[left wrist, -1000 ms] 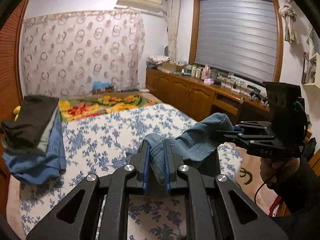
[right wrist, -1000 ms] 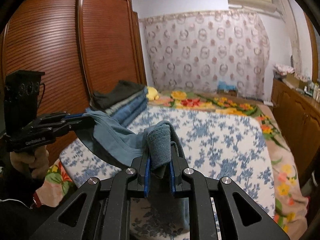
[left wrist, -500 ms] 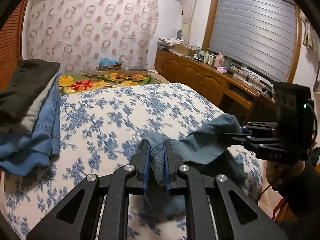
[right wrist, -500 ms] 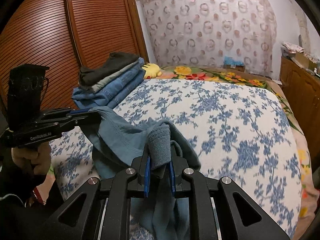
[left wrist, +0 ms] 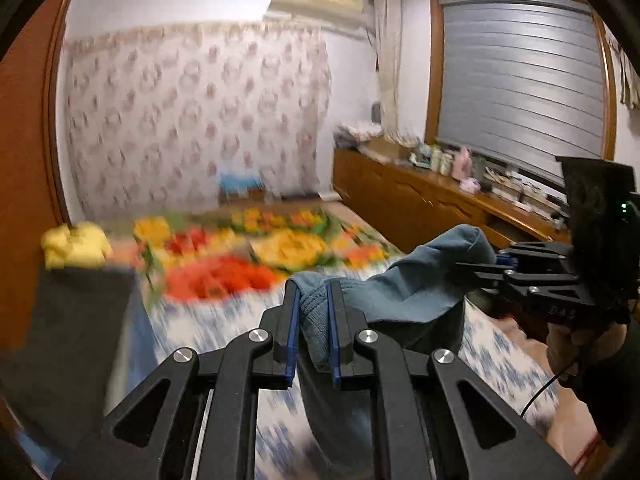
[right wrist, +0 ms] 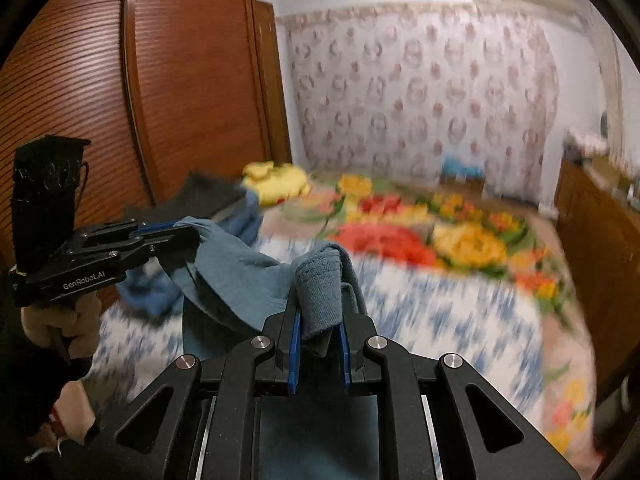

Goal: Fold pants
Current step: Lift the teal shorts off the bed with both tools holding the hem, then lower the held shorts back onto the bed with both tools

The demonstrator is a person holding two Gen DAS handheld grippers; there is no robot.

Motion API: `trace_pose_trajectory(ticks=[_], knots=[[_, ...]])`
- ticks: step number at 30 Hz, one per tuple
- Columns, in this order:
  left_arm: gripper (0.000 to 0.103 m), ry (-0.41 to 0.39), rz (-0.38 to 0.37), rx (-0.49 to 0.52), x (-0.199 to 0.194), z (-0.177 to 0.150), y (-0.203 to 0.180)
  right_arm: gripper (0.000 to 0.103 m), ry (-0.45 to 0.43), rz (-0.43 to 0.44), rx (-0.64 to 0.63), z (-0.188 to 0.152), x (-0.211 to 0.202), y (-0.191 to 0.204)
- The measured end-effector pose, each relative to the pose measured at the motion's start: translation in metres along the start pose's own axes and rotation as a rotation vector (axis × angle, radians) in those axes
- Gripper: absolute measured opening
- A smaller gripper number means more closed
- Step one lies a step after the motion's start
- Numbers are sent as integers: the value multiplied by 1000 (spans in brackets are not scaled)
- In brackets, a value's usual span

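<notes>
In the left wrist view, the left hand-held gripper (left wrist: 312, 328) at bottom centre is clamped on the ribbed edge of the blue pants (left wrist: 404, 284), which stretch right to the other gripper above the bed (left wrist: 224, 328). In the right wrist view, the right hand-held gripper (right wrist: 318, 338) pinches the same edge at lower centre; both grips should probably stay level and taut so the cloth lands flat.

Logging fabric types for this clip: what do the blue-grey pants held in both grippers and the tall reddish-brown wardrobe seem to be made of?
The blue-grey pants look like soft knit cotton, matte: a ribbed band shows where the right gripper pinches them, and they sag limply toward the left gripper. The reddish-brown wardrobe looks like varnished wood with fine horizontal slats and a slight sheen; it could be veneer.
</notes>
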State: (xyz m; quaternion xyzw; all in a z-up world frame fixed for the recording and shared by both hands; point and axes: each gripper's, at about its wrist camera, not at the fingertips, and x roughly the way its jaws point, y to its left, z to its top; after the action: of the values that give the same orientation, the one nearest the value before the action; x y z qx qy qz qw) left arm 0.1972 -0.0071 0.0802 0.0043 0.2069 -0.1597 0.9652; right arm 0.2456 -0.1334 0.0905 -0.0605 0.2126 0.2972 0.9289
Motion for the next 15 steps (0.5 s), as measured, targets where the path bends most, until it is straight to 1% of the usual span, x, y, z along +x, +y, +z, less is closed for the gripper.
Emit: trace_pose_trajectory(ticks=[2, 4, 6, 7, 9, 11, 14, 15], knots=[[13, -48, 1, 15, -1, 25, 3, 15, -57, -24, -10, 29, -1, -6], [13, -102, 19, 36, -5, 49, 6, 15, -124, -49, -8, 56, -2, -14], [13, -129, 19, 50, -9, 61, 9, 15, -181, -71, 10, 73, -3, -22], [13, -129, 19, 53, -10, 61, 11, 15, -190, -61, 23, 76, -4, -25], [13, -112, 29, 61, -12, 54, 13, 15, -185, -43, 24, 77, -2, -22], [13, -81, 51, 84, -14, 33, 9, 15, -167, -51, -1, 65, 0, -14], [13, -10, 52, 75, -14, -1, 6, 15, -95, -35, -9, 37, 5, -5], [13, 24, 49, 62, -14, -20, 7, 15, -64, -30, -5, 27, 9, -4]])
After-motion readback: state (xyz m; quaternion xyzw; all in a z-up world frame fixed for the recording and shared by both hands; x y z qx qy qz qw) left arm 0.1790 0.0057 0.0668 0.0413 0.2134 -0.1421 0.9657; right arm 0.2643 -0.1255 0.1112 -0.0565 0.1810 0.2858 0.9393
